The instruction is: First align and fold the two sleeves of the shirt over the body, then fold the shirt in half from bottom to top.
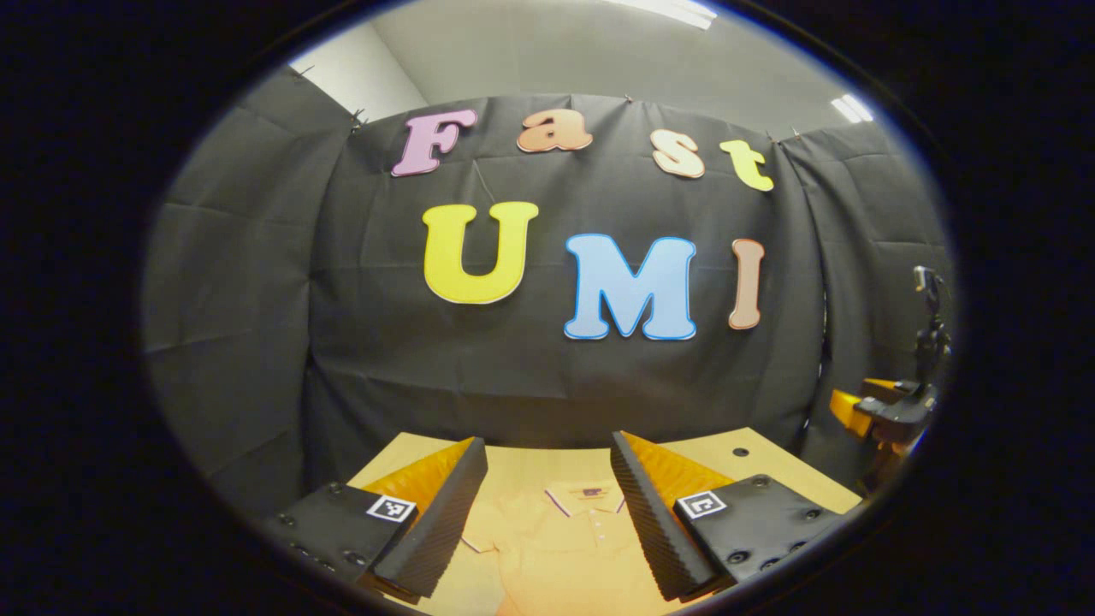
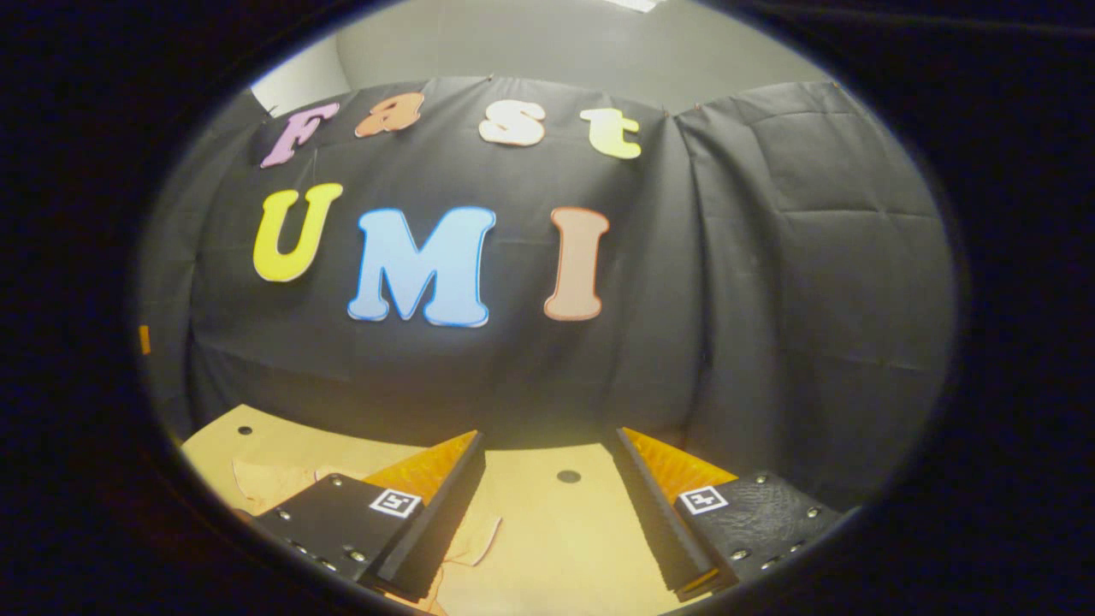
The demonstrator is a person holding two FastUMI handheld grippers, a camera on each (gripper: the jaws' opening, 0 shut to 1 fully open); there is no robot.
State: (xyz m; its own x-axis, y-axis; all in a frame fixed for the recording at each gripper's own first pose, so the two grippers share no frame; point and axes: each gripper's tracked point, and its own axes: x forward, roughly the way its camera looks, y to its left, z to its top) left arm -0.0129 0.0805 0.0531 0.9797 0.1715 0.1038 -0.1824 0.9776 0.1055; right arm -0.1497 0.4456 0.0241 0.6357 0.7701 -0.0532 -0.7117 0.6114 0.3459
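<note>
An orange polo shirt [image 1: 565, 539] lies flat on the wooden table [image 1: 770, 466], collar toward the booth wall. In the left gripper view my left gripper [image 1: 547, 522] hovers open above the shirt's collar and chest, nothing between its fingers. In the right gripper view my right gripper [image 2: 552, 522] is open over bare table [image 2: 556, 547]. Part of the shirt [image 2: 274, 479], a sleeve edge, lies left of and under its left finger [image 2: 436, 513]. The other gripper [image 1: 890, 411] shows at the far right of the left gripper view; its jaws cannot be read there.
The table's far edge meets the black cloth wall. Small round holes [image 1: 741, 451] [image 2: 568, 476] sit in the tabletop. A dark stand with a small device [image 1: 928, 316] rises at the right of the left gripper view.
</note>
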